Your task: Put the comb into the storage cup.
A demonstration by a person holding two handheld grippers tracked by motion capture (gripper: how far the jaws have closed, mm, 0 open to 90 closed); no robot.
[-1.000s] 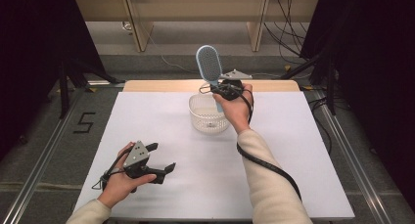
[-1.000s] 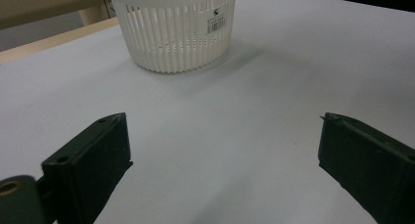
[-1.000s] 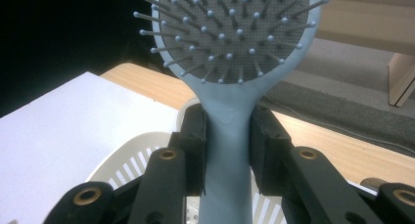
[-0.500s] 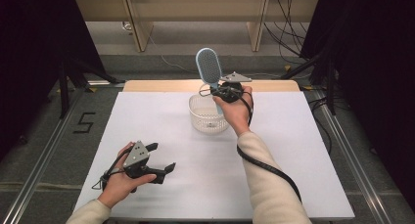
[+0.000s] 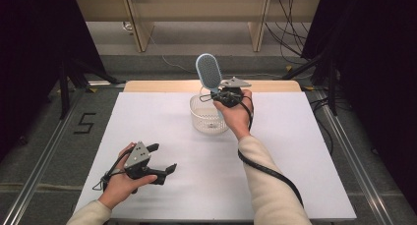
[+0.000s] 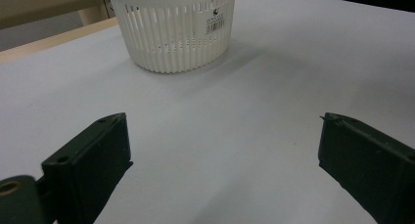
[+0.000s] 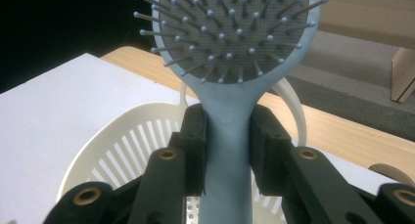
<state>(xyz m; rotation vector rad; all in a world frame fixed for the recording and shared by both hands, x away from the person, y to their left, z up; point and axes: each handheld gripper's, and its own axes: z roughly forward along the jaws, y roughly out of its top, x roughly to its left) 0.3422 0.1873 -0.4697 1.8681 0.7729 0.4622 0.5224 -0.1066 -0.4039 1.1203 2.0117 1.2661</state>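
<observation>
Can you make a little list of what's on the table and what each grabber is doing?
table: white top
basket: white, slotted, upright, far middle of table
brush: light blue, bristle head up, handle pointing down over the basket
right gripper: shut on the brush handle, held above the basket
left gripper: open, nothing between its jaws, near the table's front left
left gripper points at: the basket

Basket [image 5: 209, 118] sole obstacle mid-table [image 5: 305, 176]; hairbrush [image 5: 208, 72] above it; bare tabletop elsewhere.
</observation>
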